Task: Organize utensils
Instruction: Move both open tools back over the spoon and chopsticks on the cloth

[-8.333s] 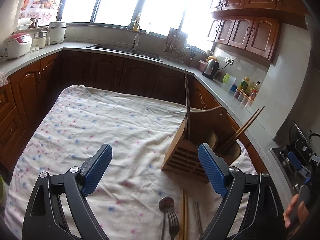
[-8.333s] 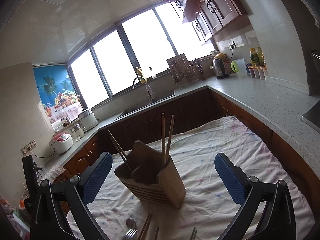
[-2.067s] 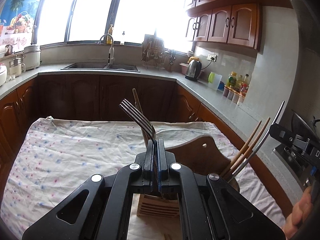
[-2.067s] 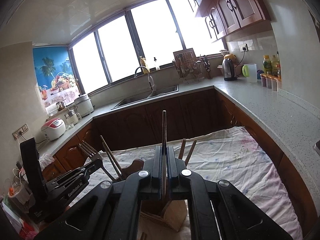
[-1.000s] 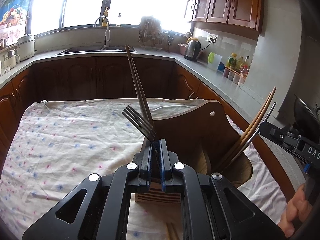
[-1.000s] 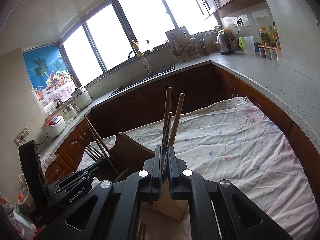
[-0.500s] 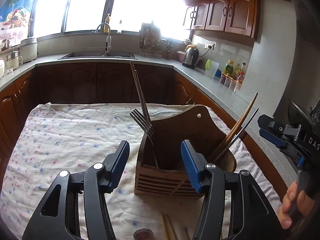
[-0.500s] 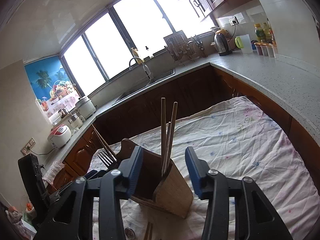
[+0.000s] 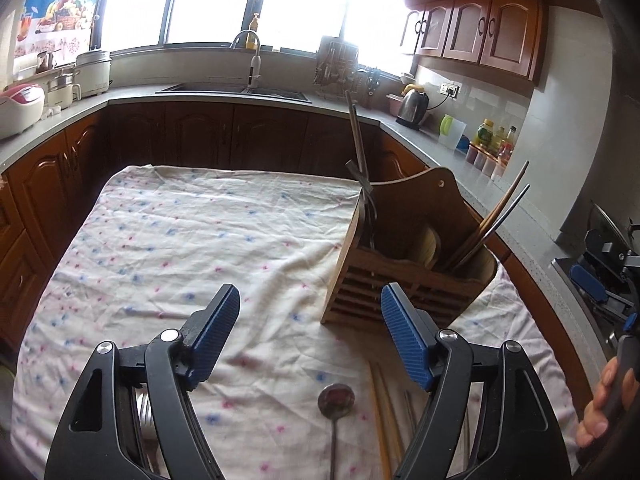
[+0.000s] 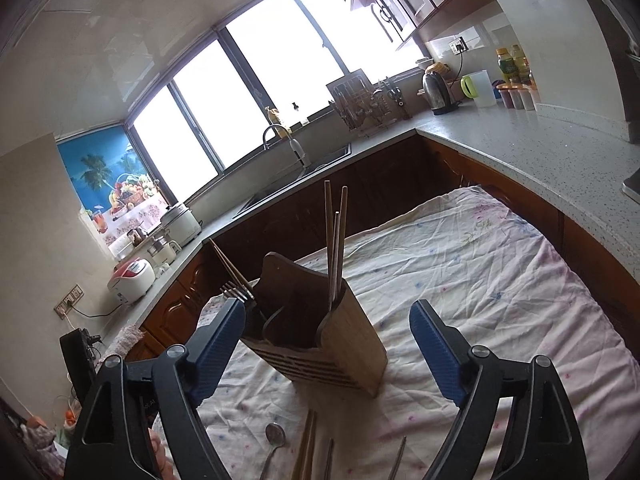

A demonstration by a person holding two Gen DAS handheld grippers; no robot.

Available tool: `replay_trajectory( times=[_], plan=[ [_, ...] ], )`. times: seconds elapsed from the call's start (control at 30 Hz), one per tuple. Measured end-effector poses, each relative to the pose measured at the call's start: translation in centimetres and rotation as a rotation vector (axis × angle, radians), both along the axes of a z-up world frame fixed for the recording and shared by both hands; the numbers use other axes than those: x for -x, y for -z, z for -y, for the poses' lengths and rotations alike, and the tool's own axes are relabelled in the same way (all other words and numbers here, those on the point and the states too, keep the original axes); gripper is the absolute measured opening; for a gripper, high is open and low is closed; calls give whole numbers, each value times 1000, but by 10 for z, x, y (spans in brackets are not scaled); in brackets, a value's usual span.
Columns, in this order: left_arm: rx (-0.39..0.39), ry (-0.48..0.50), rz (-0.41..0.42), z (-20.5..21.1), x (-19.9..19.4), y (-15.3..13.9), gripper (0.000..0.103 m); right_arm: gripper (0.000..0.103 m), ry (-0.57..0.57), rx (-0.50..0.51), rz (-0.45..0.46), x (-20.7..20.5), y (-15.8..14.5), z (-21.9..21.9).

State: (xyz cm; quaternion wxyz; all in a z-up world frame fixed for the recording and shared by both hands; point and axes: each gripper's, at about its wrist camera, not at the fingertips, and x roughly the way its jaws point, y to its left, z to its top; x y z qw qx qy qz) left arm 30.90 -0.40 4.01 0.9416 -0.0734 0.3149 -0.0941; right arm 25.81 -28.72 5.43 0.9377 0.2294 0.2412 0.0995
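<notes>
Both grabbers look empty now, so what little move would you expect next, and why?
Probably the left hand-held gripper dips toward the spoon lying on the cloth. Both hand-held grippers have just been opening with nothing between the pads, the fork already stands in the wooden holder, and the spoon and chopsticks are still on the cloth.

1. Daylight pours in through the windows at the back; the panes are blown out to pure white in both views.
2. Glare bleeds over the faucet and the dish rack, washing out their outlines.
3. The cabinet fronts under the windows sit in deep shade.
4. The floral cloth is evenly lit, with soft shadows in its wrinkles.
5. Strong fisheye bending curves the countertop and window frames; dark vignette fills the corners.
6. The cloth's near edge looks slightly smeared; the centre is sharp.
</notes>
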Motion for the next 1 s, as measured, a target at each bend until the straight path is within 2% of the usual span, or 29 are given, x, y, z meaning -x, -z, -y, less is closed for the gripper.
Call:
replay_trajectory(
  times=[0.53, 1.0],
  plan=[
    [29, -22, -119, -25, 79, 36, 75, 91, 17, 48, -123, 74, 40, -6],
    [45, -32, -188, -22, 115, 66, 75, 92, 13, 142, -179, 114, 80, -23]
  ],
)
